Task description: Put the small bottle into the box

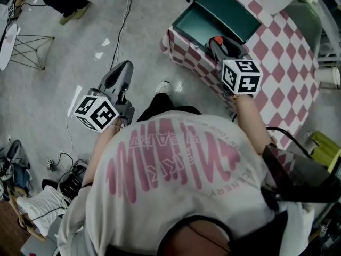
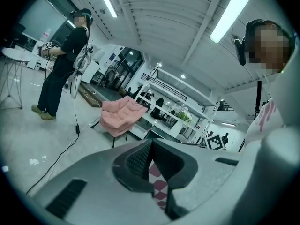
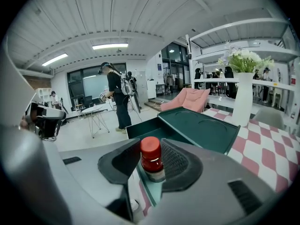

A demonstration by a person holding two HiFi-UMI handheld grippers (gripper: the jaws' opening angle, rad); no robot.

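Closest in, the right gripper (image 3: 150, 172) had its jaws clamped on the small bottle (image 3: 151, 159), pads on the body just under the red cap. That looked the sensible place to hold. The bottle seemed light and rigid, its sides probably smooth, so a grip on the tapering cap might slide off, and too loose a pinch could let it tip. Off to the side, the left gripper (image 2: 152, 172) hung over the floor with its jaws closed together and nothing between them. Just beyond the bottle sat the open dark green box (image 3: 143, 134), lid laid back, at the edge of the pink-checked table (image 3: 267, 153). Farther off stood a white vase (image 3: 243, 102) of flowers.
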